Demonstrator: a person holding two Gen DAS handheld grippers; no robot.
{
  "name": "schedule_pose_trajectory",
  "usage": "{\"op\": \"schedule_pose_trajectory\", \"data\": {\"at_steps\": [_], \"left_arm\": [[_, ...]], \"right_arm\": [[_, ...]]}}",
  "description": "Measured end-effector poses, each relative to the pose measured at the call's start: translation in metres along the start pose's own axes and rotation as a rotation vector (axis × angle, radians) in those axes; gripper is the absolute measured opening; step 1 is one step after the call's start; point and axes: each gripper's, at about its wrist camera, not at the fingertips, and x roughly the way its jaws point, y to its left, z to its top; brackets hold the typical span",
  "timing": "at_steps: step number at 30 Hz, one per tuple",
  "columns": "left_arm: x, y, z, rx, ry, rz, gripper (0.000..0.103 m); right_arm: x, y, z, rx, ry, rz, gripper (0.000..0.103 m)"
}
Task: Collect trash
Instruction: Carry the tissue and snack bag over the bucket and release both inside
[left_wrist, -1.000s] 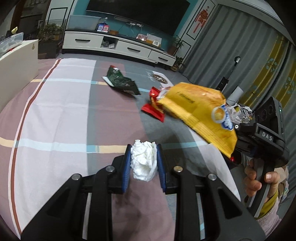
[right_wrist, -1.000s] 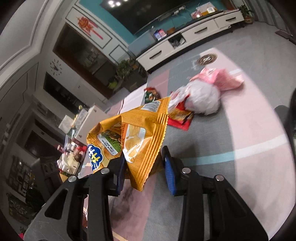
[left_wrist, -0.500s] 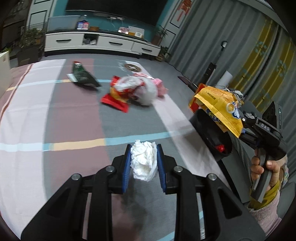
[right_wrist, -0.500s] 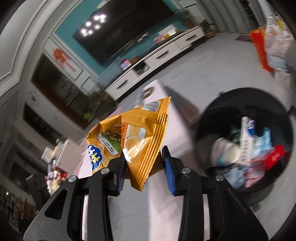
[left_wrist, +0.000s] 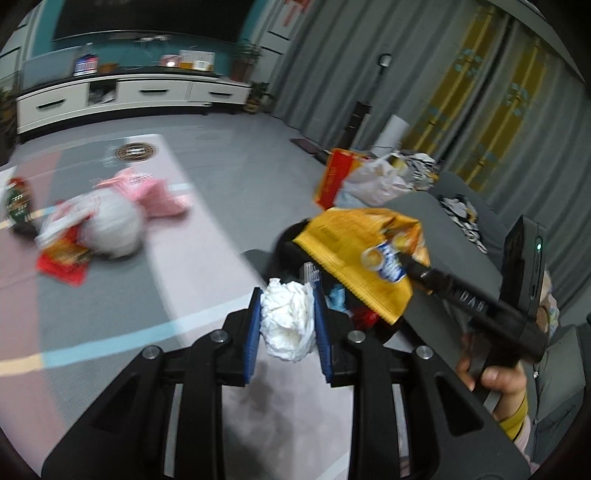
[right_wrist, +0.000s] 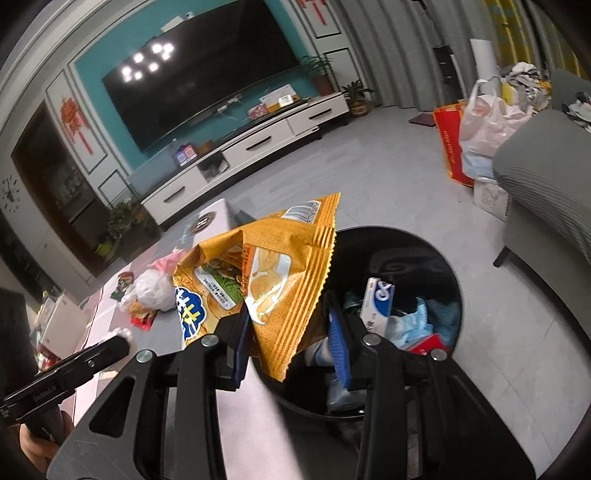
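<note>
Clamping a crumpled tissue (left_wrist: 288, 320) in my left hand-held gripper (left_wrist: 287, 325), my right hand-held gripper (right_wrist: 291, 338) grips an orange chip bag (right_wrist: 273, 273) above the black bin (right_wrist: 436, 254) holding wrappers

The soft striped rug (left_wrist: 207, 229) on the grey floor (right_wrist: 388, 192) has a white and pink plastic bag pile (left_wrist: 110, 218), a flat red wrapper (left_wrist: 62, 258) and a dark green snack packet (left_wrist: 16, 201) lying on it.

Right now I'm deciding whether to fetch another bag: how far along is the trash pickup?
Done: the black bin already holds several wrappers. In hand: the left gripper clamps a crumpled tissue; the right gripper holds an orange chip bag over the bin. Left: a white bag, pink wrapper, red packet and green packet remain on the mat.
</note>
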Motion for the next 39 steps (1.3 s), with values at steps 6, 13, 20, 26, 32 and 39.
{"op": "schedule_pose_trajectory", "data": {"at_steps": [6,13,20,26,32,39], "left_arm": [[0.049,-0.023,0.014,0.002,0.05,-0.045,0.028],[0.101,-0.034,0.016,-0.026,0.129,-0.079,0.028],[0.131,-0.045,0.015,-0.01,0.17,-0.063,0.03],[0.143,-0.049,0.016,-0.012,0.181,-0.055,0.037],[0.143,-0.048,0.018,-0.023,0.18,-0.067,0.057],[0.128,-0.045,0.018,-0.023,0.148,-0.078,0.08]], "right_arm": [[-0.004,-0.034,0.007,0.047,-0.013,-0.073,0.037],[0.008,-0.062,0.004,0.076,0.033,-0.144,0.037],[0.013,-0.064,0.004,0.072,0.059,-0.197,0.037],[0.027,-0.069,0.001,0.083,0.114,-0.214,0.039],[0.03,-0.07,0.001,0.085,0.13,-0.225,0.044],[0.029,-0.069,0.002,0.088,0.119,-0.246,0.064]]}}
